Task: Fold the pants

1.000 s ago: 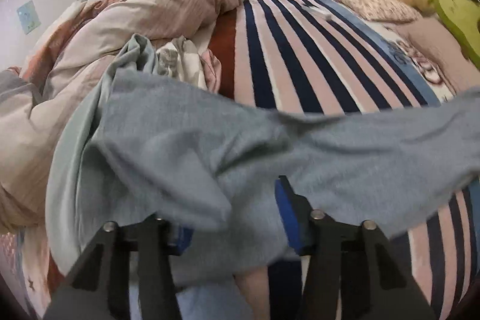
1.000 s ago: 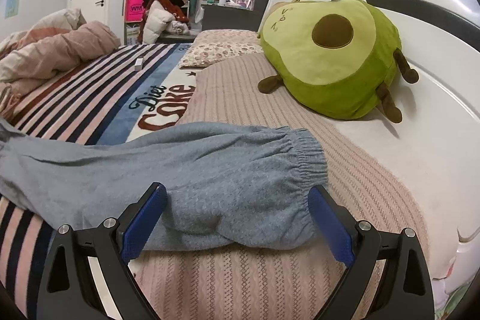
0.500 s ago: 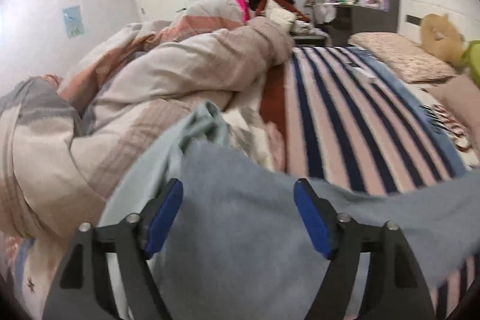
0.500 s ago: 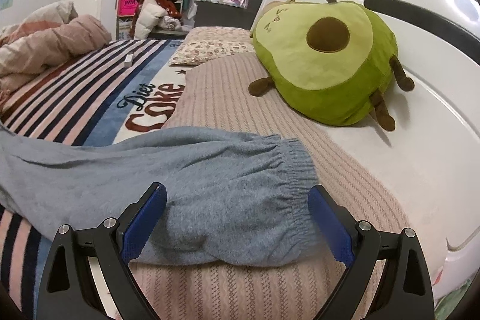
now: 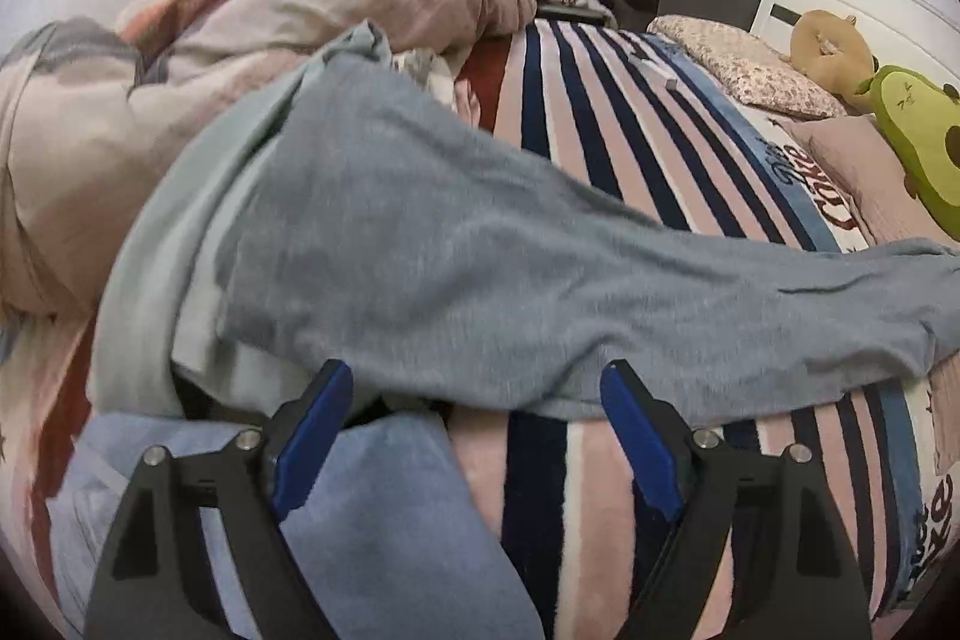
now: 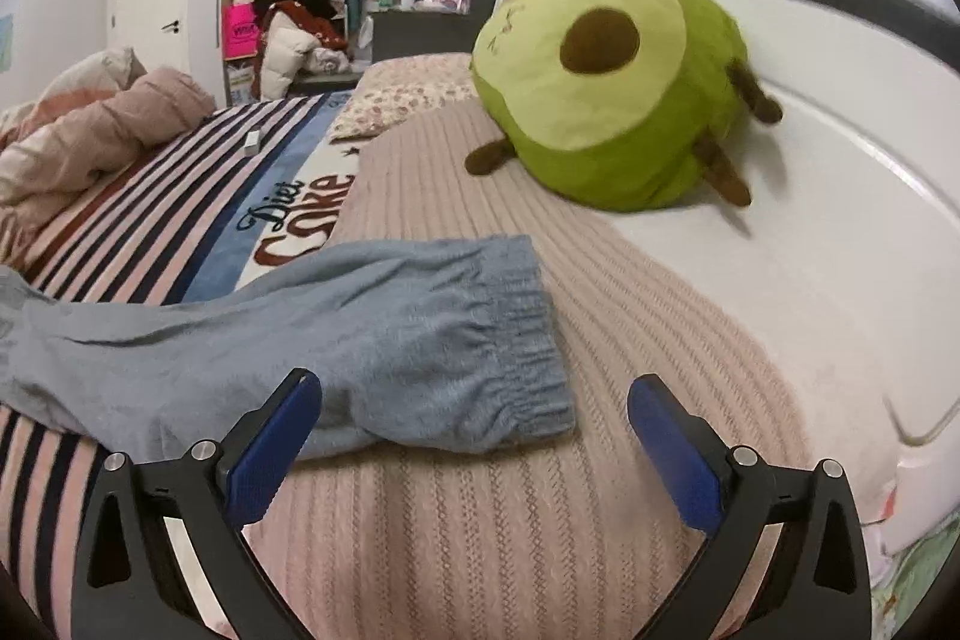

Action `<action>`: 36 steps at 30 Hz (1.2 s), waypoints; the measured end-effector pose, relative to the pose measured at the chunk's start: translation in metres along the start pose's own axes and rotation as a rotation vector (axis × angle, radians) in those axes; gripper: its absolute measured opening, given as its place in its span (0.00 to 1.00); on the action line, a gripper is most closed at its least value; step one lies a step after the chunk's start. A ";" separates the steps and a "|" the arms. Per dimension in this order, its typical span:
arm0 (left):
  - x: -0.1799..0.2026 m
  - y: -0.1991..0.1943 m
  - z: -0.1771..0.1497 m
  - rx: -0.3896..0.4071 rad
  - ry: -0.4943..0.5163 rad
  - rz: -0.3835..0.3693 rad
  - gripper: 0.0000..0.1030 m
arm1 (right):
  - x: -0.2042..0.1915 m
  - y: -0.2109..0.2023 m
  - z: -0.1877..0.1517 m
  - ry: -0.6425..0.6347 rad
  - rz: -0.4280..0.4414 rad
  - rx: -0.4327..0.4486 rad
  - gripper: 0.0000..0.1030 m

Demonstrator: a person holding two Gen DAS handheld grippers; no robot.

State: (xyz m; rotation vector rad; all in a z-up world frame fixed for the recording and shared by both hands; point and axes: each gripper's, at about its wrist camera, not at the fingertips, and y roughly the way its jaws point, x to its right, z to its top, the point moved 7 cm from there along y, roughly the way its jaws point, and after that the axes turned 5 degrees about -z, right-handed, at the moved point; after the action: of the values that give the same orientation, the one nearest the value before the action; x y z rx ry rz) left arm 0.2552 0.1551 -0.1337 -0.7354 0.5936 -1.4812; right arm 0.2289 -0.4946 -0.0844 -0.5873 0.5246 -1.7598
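Observation:
The grey-blue pants (image 5: 456,274) lie stretched across the striped bed, waist end at the left, legs running right. My left gripper (image 5: 474,400) is open and empty, its blue pads just short of the near edge of the waist part. In the right wrist view the elastic cuff (image 6: 528,334) of the pants leg (image 6: 300,340) lies on a pink knitted blanket (image 6: 480,520). My right gripper (image 6: 474,400) is open and empty, just in front of the cuff, not touching it.
A crumpled pink duvet (image 5: 240,28) is piled at the left. A light blue garment (image 5: 384,532) lies under my left gripper. A green avocado plush (image 6: 606,88) sits by the white headboard (image 6: 810,58). Pillows (image 5: 744,64) lie at the far right.
My left gripper has let go of the pants and drawn back; it was shut on the fabric a second ago. My right gripper has backed off a little from the cuff.

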 end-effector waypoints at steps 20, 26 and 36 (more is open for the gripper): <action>0.003 0.023 -0.006 -0.041 -0.041 -0.026 0.80 | -0.061 0.056 0.013 -0.064 0.152 -0.006 0.25; -0.005 0.019 -0.005 -0.030 -0.077 -0.042 0.81 | -0.050 0.021 0.030 -0.033 0.127 0.111 0.22; 0.005 0.031 -0.013 -0.062 -0.103 -0.128 0.81 | 0.026 -0.036 0.036 0.057 -0.074 0.177 0.22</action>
State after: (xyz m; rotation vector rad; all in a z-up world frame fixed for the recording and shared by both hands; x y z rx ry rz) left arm 0.2656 0.1477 -0.1648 -0.9064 0.5234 -1.5378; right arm 0.2192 -0.5130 -0.0310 -0.4382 0.3857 -1.8754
